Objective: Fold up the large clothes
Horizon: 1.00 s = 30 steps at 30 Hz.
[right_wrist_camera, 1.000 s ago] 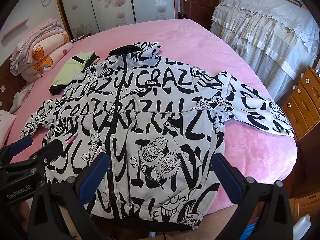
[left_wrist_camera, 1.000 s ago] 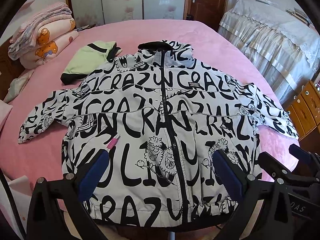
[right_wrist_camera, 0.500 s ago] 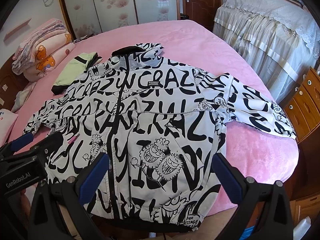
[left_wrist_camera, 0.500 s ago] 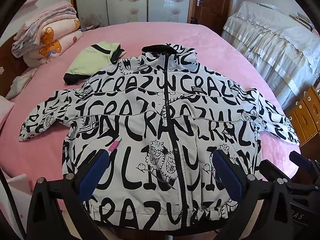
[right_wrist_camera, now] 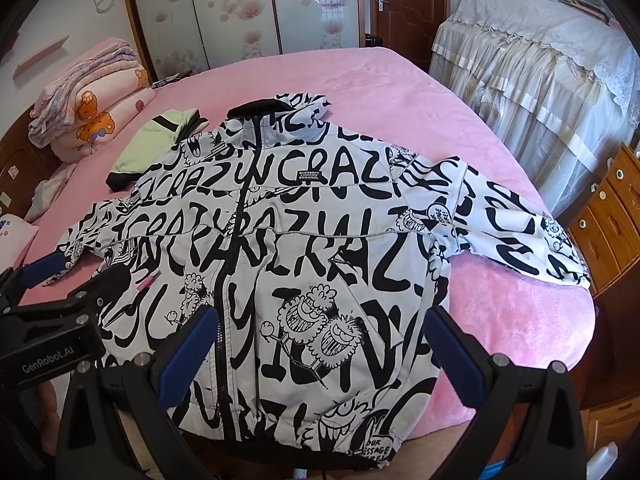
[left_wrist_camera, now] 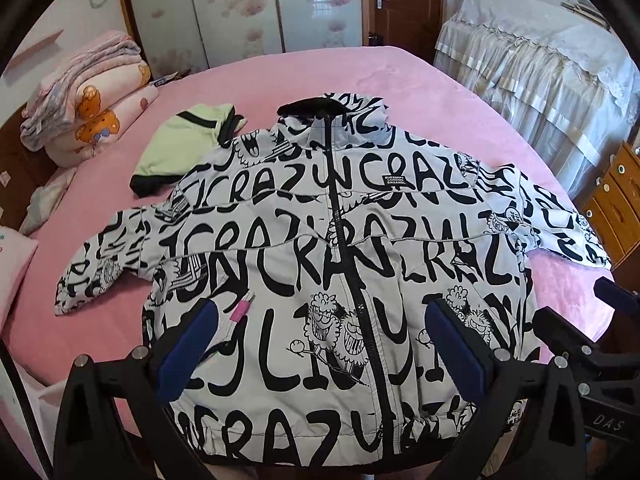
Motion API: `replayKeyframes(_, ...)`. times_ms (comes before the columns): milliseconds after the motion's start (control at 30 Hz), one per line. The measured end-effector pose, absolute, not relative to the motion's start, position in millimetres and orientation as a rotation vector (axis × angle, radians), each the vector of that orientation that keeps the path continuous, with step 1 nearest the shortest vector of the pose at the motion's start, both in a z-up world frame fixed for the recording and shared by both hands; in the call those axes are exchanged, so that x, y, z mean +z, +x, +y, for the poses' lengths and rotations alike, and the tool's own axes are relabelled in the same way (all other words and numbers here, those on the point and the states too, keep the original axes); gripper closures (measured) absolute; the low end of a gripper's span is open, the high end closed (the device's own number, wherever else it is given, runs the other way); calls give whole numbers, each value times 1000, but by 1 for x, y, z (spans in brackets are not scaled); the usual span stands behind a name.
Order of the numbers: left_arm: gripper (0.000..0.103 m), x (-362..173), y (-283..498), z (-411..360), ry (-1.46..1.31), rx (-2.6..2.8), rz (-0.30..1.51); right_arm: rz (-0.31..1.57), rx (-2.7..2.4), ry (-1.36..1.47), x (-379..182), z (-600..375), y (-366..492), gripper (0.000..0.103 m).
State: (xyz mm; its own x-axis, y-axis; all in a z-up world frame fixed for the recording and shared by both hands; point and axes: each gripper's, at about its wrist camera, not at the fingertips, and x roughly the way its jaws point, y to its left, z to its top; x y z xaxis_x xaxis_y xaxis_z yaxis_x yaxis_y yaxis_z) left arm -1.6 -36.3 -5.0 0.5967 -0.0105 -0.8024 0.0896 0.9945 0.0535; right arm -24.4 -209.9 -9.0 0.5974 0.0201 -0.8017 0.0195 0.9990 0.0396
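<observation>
A white jacket (left_wrist_camera: pixel 320 264) covered in black lettering and cartoon figures lies flat, front up and zipped, on the pink bed (left_wrist_camera: pixel 280 76), sleeves spread to both sides. Its hem hangs at the near bed edge. My left gripper (left_wrist_camera: pixel 320 344) hovers open above the lower front, blue pads wide apart, nothing between them. My right gripper (right_wrist_camera: pixel 320 344) is open too, above the jacket (right_wrist_camera: pixel 304 240) at its lower right half. The right sleeve (right_wrist_camera: pixel 520 228) reaches the bed's right edge. Each gripper shows at the edge of the other's view.
A folded green garment (left_wrist_camera: pixel 180 144) lies by the jacket's left shoulder. Stacked pink quilts (left_wrist_camera: pixel 84 108) sit at the far left. A lace-covered piece of furniture (left_wrist_camera: pixel 540 64) and a wooden drawer unit (left_wrist_camera: pixel 616 196) stand to the right; a door (left_wrist_camera: pixel 404 0) is behind.
Both grippers have tilted or risen slightly, so the jacket sits a little lower in each view. The jacket has not moved and both grippers stay open.
</observation>
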Motion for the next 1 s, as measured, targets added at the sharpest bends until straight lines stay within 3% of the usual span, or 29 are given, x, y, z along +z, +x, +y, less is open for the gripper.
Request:
replayKeyframes(567, 1, 52, 2, -70, 193, -101, 835, 805, 22, 44, 40, -252, -20, 0)
replayKeyframes(1000, 1, 93, 39, -163, 289, -147, 692, 706, -173, 88, 55, -370, -25, 0)
